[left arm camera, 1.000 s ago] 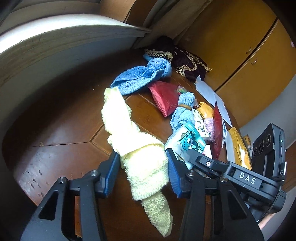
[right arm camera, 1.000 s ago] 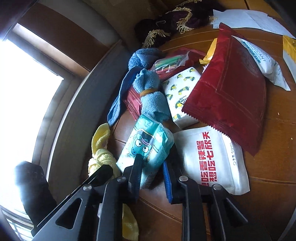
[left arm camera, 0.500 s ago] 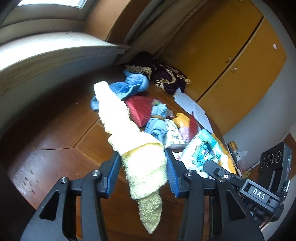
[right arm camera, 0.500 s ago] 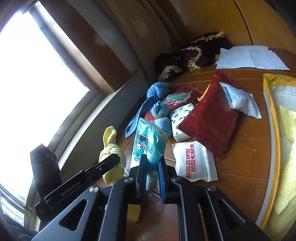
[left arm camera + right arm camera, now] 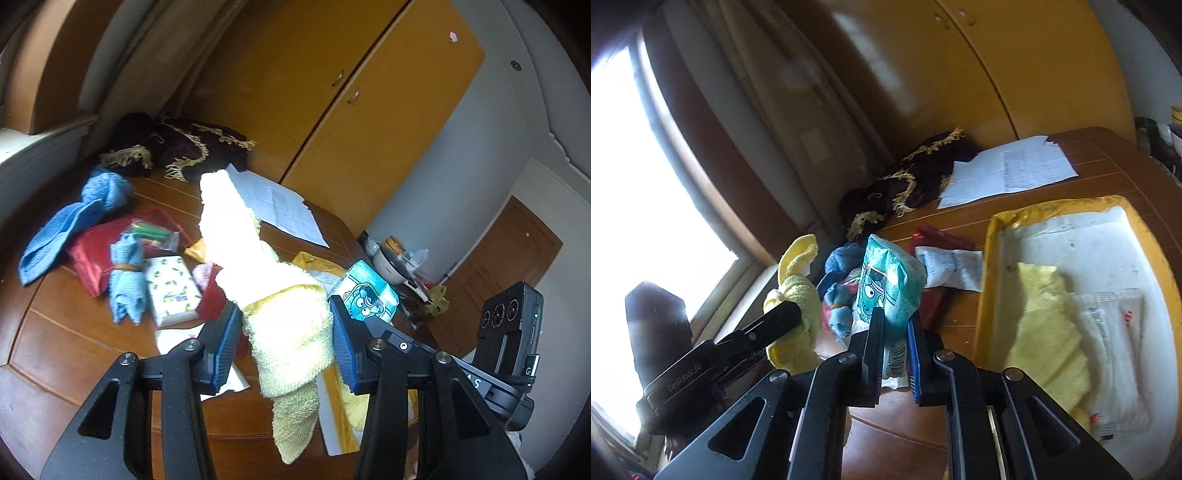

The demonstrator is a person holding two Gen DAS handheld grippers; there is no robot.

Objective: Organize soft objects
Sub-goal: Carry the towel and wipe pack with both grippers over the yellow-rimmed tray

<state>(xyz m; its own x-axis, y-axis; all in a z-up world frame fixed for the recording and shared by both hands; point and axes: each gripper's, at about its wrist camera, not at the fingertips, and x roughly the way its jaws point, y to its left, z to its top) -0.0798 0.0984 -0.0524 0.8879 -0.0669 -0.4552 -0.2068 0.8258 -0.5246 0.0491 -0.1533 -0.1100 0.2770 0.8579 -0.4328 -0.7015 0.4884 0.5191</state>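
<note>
Now I've got both loads airborne: left gripper (image 5: pixel 284 343), jaws clamped on the rolled pale-yellow terry towel (image 5: pixel 273 295) at frame centre; right gripper (image 5: pixel 894 350), jaws narrow on the teal cartoon-print tissue pack (image 5: pixel 886 288). Both light and squashy, the wrapper probably slick. I'd grip mid-body.

Bright window (image 5: pixel 646 206), yellow cupboard doors (image 5: pixel 351 110), brown door (image 5: pixel 509 258), wooden table (image 5: pixel 74 343).

Left gripper (image 5: pixel 284 339): clamping towel (image 5: pixel 284 317), lifting above table (image 5: pixel 74 343).
Right gripper (image 5: pixel 894 354): pinching tissue pack (image 5: pixel 886 284), hanging left of tray (image 5: pixel 990 258).
</note>
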